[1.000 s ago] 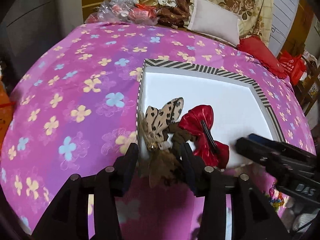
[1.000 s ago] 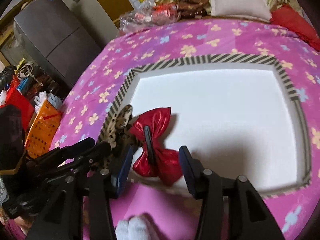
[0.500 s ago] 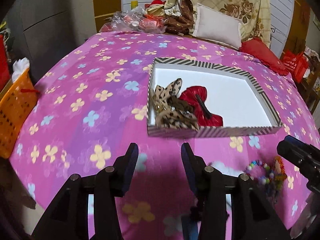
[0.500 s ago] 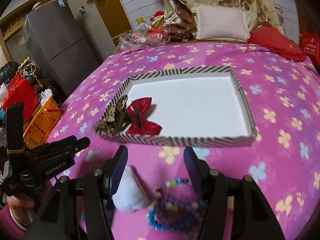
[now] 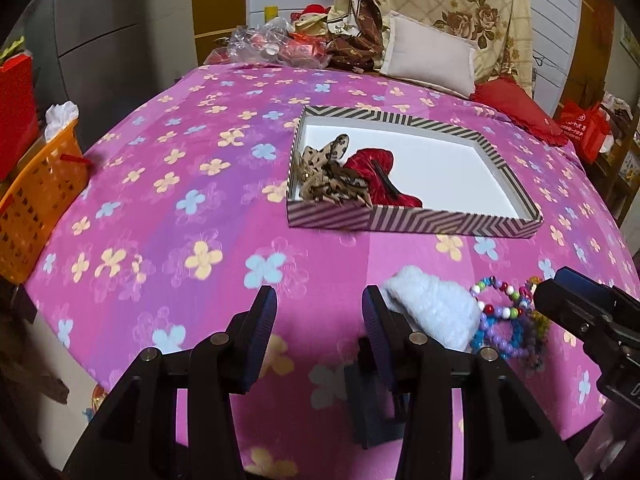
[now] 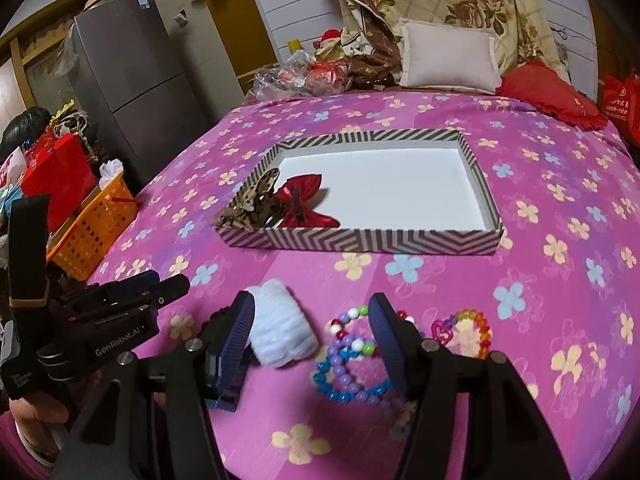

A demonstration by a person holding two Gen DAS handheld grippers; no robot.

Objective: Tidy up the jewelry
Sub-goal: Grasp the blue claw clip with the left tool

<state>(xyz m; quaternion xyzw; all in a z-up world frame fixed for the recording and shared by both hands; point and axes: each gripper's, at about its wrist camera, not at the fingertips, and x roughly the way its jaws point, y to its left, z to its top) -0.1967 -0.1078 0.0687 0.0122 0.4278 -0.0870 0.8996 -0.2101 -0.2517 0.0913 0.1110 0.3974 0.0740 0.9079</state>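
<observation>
A striped box point(image 5: 400, 222) point(image 6: 360, 240) with a white floor lies on the pink flowered bedspread. A leopard bow point(image 5: 324, 176) point(image 6: 256, 200) and a red bow point(image 5: 372, 172) point(image 6: 304, 200) lie in its near left corner. Nearer the bed's front edge lie a white fluffy scrunchie point(image 5: 432, 308) point(image 6: 284, 328), beaded bracelets point(image 5: 500, 320) point(image 6: 352, 360) and a dark blue clip point(image 5: 372, 412) point(image 6: 224, 372). My left gripper point(image 5: 320, 304) point(image 6: 120, 300) is open over bare bedspread, just left of the scrunchie. My right gripper point(image 6: 312, 308) point(image 5: 580, 308) hovers open above the scrunchie and bracelets, holding nothing.
An orange basket point(image 5: 36, 208) point(image 6: 92, 228) stands beside the bed on the left, with a grey fridge point(image 6: 132, 80) behind it. Pillows point(image 5: 428, 56), a red cushion point(image 6: 552, 92) and plastic-wrapped clutter point(image 5: 272, 44) sit along the bed's far end.
Both grippers have drawn back from the box toward the bed's near edge, leaving the two bows inside. The scrunchie and bracelets have come into view, and the right jaws stand a little wider.
</observation>
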